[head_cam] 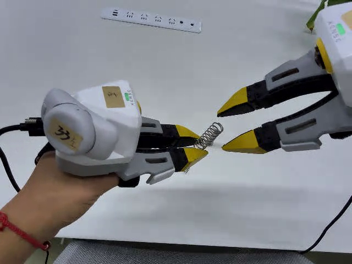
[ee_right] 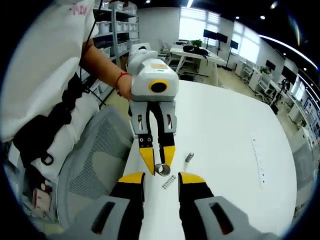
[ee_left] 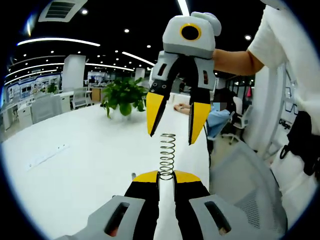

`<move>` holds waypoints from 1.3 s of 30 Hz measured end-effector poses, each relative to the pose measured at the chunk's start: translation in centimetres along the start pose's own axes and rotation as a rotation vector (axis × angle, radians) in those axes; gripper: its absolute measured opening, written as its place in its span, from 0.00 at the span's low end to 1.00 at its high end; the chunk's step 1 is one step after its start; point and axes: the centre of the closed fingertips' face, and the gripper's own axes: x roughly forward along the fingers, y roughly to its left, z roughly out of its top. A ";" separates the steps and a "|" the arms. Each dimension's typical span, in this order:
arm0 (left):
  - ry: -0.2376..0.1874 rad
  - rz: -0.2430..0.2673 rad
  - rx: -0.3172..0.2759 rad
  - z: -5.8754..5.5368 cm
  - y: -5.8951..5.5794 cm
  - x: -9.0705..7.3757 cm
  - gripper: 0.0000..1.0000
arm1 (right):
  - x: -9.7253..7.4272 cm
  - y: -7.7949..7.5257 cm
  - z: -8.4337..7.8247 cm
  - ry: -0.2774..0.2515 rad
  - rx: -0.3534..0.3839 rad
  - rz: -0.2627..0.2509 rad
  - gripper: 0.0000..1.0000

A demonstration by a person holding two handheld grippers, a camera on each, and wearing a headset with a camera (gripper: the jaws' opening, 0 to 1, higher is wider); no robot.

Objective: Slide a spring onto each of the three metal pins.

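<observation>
My left gripper is held in a hand above the white table and is shut on one end of a small steel spring. The spring sticks out past the yellow tips toward my right gripper, which is open, its jaws just short of the spring's free end. The left gripper view has the spring rising from my left gripper up to the open right gripper. From my right gripper the spring appears end-on. On the table lie a loose spring and a metal pin.
A white power strip lies at the table's far side. A green plant stands at the far right corner. A black cable hangs over the near edge. A grey mesh chair sits beside the table.
</observation>
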 end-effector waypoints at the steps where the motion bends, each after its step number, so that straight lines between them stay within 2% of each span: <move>1: 0.002 -0.004 0.002 0.0 -0.1 0.1 0.10 | 0.3 0.1 -0.1 0.027 -0.035 0.020 0.26; 5: 0.006 -0.012 0.006 -0.3 -0.2 0.2 0.10 | 0.9 0.0 0.3 0.066 -0.088 0.059 0.24; 9: 0.006 -0.020 0.009 -0.5 -0.3 0.3 0.10 | 1.6 0.6 0.3 0.104 -0.126 0.114 0.21; 15: -0.002 -0.028 0.004 -0.6 -0.4 0.4 0.10 | 1.9 0.6 0.3 0.140 -0.159 0.146 0.17; 19: -0.010 -0.029 0.002 -0.5 -0.3 0.3 0.10 | 1.9 0.7 0.2 0.159 -0.170 0.154 0.16; 30: -0.018 -0.030 -0.002 -0.5 -0.3 0.1 0.10 | 2.2 0.7 0.4 0.166 -0.177 0.172 0.12; 39: -0.018 -0.030 0.009 -0.7 -0.3 0.1 0.10 | 1.8 0.1 -0.7 0.173 -0.174 0.173 0.12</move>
